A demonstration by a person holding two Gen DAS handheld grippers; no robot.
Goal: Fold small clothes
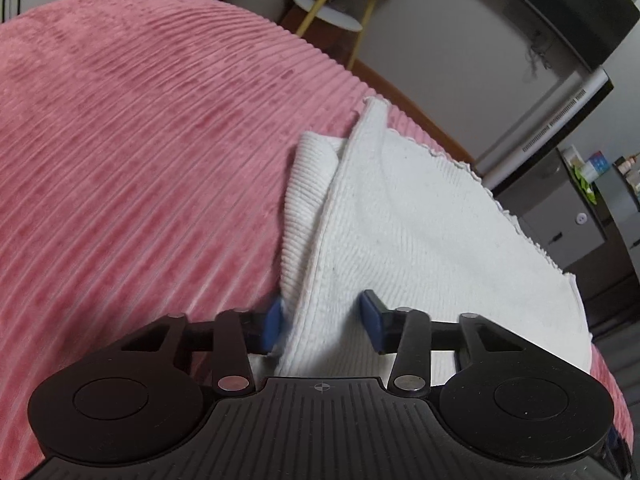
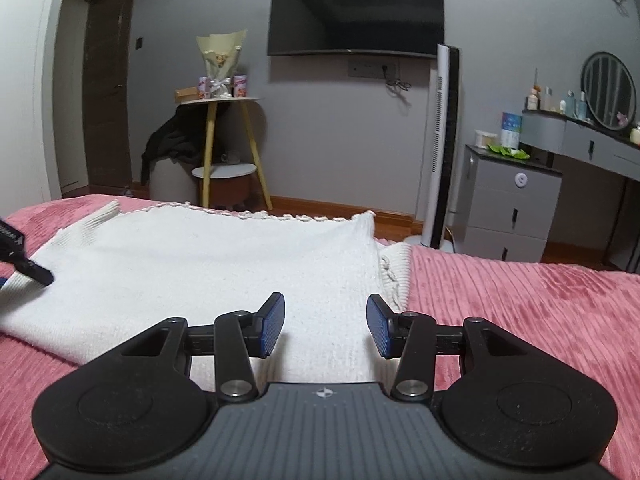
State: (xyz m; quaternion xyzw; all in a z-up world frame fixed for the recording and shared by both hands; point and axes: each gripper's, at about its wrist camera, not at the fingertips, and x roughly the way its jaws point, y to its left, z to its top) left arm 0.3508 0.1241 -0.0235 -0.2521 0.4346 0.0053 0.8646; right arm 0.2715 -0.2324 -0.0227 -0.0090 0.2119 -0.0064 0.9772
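1. The pink ribbed bedspread (image 1: 140,152) fills most of both views. It carries no writing, and the view's border cuts off its far left part in the left wrist view.
2. The white knitted sweater (image 2: 208,264) lies flat on the bedspread, near the foot edge of the bed. Its knit is fine and a little fluffy, with a scalloped hem along the far edge. A ribbed sleeve (image 1: 308,184) is folded out from under the body on one side. I see no label on it.
3. The wall television (image 2: 356,8) is dark, and no brand can be read on it.
4. The white tower fan (image 2: 444,144) stands beside the bed; its base is partly hidden behind the bedspread.
5. The grey drawer cabinet (image 2: 508,208) holds small packets on top. Their print is too small to read.
6. The left gripper (image 1: 320,320) points down at the sweater's side edge. A raised fold of the sweater stands between its blue pads (image 1: 370,316). The left pad touches the cloth, but whether both pads press on it I cannot tell, because that side is blurred.
7. The right gripper (image 2: 326,326) hovers low over the near right part of the sweater. Its jaws stand partly apart and grasp nothing.
8. The wrapped bouquet (image 2: 218,64) stands on a yellow-legged side table (image 2: 218,100); the small boxes beside it are unreadable.
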